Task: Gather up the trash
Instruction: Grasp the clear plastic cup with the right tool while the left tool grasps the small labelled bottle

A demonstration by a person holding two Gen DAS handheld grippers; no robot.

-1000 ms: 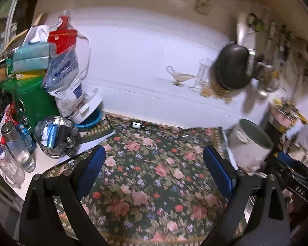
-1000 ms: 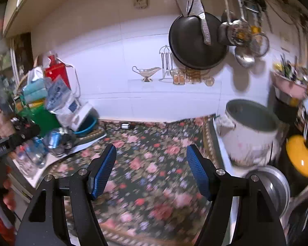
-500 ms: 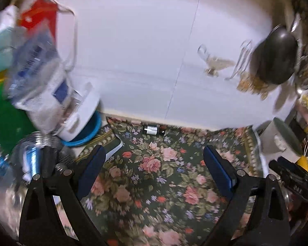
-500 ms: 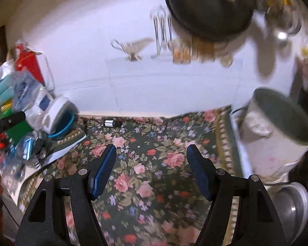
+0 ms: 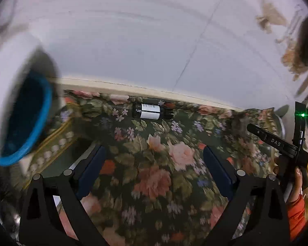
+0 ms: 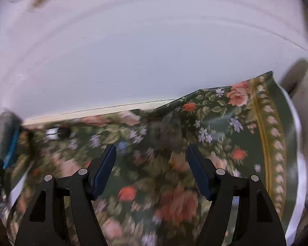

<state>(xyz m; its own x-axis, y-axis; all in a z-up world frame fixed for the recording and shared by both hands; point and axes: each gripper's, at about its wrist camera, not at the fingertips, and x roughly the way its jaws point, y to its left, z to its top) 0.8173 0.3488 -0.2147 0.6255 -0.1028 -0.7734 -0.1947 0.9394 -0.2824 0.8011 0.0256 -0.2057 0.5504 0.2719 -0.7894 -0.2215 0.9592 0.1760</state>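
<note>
Blue pads [image 5: 92, 168] sit nearest us in the left wrist view, on black fingers spread well apart; the left gripper [image 5: 154, 164] holds nothing, only flowered cloth shows between its jaws. We note the same in the right wrist view: the right gripper [image 6: 151, 168] stands with its jaws apart, empty, over the same cloth, though much of that view is smeared by motion.

Under both tools lies a dark green floral tablecloth [image 5: 154, 184] with pink and red roses and a yellow patterned border [image 6: 267, 135] along its right edge. At the right edge of the left view we see a hand [image 5: 295, 182] in an orange sleeve [image 5: 296, 215] gripping the black handle of the other tool, a green light lit on it.

Farther on, at the back of the cloth and close to the foot of the wall, a small dark bottle [image 5: 152, 112] with a white label lies on its side, ahead of the left gripper and apart from it. In the right view we make it out only as a blurred white-and-dark shape far to the left [image 6: 56, 132].

To the left, a white container with a blue rim [image 5: 26, 123] looms, blurred. Beyond everything rises the white tiled wall [image 5: 133, 41].
</note>
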